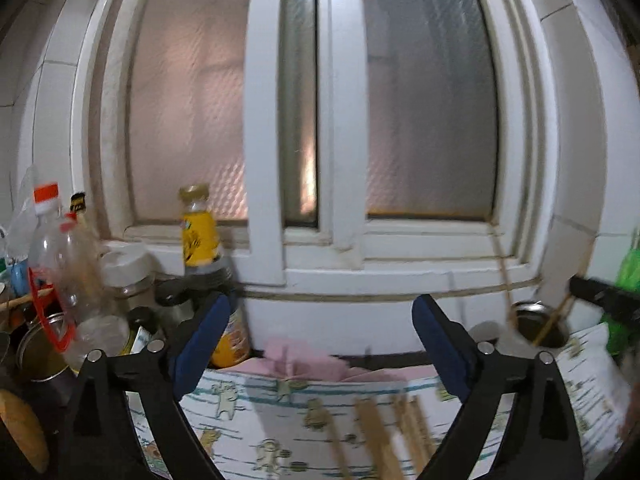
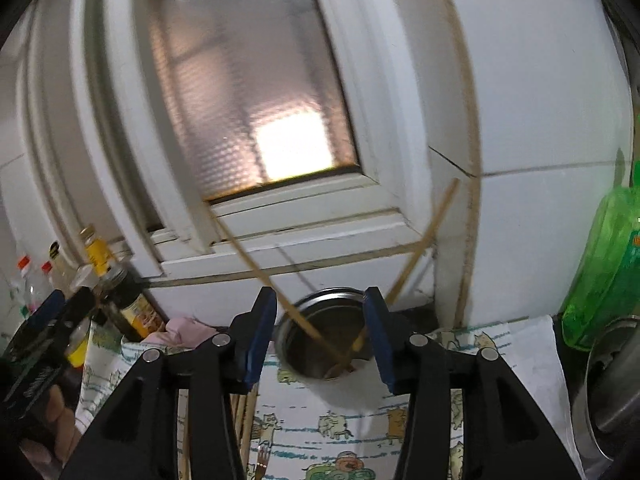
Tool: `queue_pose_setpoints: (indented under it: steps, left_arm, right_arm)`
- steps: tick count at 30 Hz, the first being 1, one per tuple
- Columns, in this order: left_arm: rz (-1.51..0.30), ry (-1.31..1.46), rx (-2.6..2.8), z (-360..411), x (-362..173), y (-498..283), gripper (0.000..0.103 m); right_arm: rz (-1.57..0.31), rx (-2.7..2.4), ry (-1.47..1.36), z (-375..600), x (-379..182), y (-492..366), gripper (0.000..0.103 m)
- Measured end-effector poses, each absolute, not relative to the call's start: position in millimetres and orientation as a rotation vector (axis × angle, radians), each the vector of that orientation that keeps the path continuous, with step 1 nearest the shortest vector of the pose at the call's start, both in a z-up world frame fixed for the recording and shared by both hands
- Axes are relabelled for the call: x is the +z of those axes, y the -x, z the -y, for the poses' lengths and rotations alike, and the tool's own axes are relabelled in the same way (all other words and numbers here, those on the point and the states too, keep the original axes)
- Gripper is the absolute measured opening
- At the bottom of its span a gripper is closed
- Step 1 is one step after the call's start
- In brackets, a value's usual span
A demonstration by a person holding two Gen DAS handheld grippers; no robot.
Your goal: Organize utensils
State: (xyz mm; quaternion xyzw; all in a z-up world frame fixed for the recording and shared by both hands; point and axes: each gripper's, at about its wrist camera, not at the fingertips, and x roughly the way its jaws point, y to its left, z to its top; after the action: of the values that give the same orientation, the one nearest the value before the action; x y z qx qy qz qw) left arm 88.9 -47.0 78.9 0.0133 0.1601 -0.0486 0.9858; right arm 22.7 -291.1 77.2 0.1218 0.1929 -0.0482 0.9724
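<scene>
A steel cup (image 2: 325, 294) stands on a cartoon-print cloth (image 2: 340, 432) below the window. Two wooden chopsticks (image 2: 256, 264) lean out of it, one left, one right. My right gripper (image 2: 320, 336) is open just before the cup; its blue pads press on nothing. Several wooden utensils (image 2: 245, 412) and a fork (image 2: 262, 460) lie on the cloth to its lower left. In the left wrist view my left gripper (image 1: 324, 324) is wide open and empty above the wooden utensils (image 1: 380, 432). The cup (image 1: 532, 309) sits far right there.
Bottles and jars (image 1: 100, 280) crowd the left, with a yellow-labelled bottle (image 1: 198, 236) on the sill. A green bottle (image 2: 604, 264) and a steel pot (image 2: 612, 392) stand at the right. A pink rag (image 1: 308, 360) lies against the wall.
</scene>
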Motion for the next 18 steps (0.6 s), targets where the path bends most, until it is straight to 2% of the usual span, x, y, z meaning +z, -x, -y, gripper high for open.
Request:
queue_pose_setpoints:
  steps: [5, 8, 18]
  left_arm:
    - [-0.407, 0.011, -0.088, 33, 66, -104, 0.093]
    - [-0.380, 0.060, -0.072, 23, 66, -99, 0.100]
    - [-0.326, 0.024, 0.005, 28, 60, -102, 0.103]
  right_arm:
    - [-0.342, -0.092, -0.197, 268, 76, -17, 0.052]
    - [-0.340, -0.090, -0.144, 254, 72, -19, 0.052]
    - [-0.522, 0.029, -0.071, 213, 46, -31, 0.054]
